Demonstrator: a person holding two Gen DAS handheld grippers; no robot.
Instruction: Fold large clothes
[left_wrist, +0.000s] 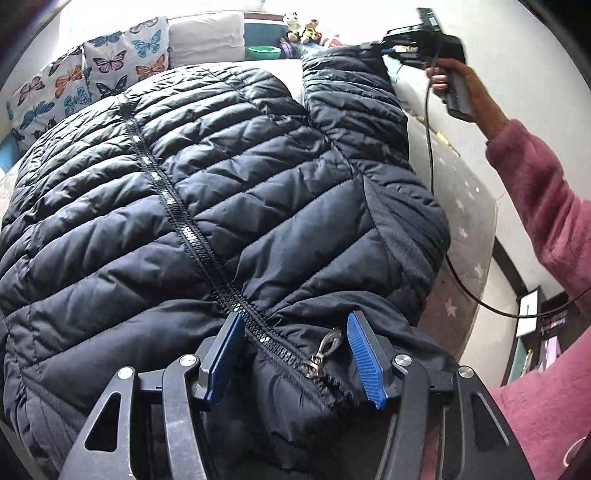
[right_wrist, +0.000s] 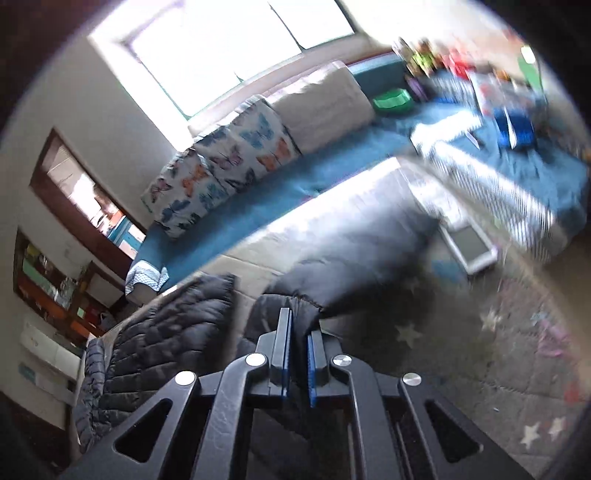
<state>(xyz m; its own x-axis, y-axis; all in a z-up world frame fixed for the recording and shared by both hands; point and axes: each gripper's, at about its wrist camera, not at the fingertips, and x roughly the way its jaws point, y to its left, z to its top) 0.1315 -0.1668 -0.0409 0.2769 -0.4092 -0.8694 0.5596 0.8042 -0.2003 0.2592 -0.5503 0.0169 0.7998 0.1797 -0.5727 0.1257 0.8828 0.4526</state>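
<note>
Lay spread flat, the dark quilted jacket (left_wrist: 207, 192), zipper (left_wrist: 177, 218) running from 11 o'clock down between the left gripper (left_wrist: 295, 354)'s blue pads, half-wide, apart from the fabric at the collar. Hung lifted at 1 o'clock, one sleeve (left_wrist: 354, 99), cuff pinched in the right gripper (right_wrist: 298, 332), clamped narrow on it.

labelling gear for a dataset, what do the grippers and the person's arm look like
Both grippers, left and right, are black with slotted frames, silver bolts, and ribbed blue pads on the jaws. The right one has a pistol-style handle and a black cable trailing from it. The arm wears a fuzzy pink sleeve.
</note>
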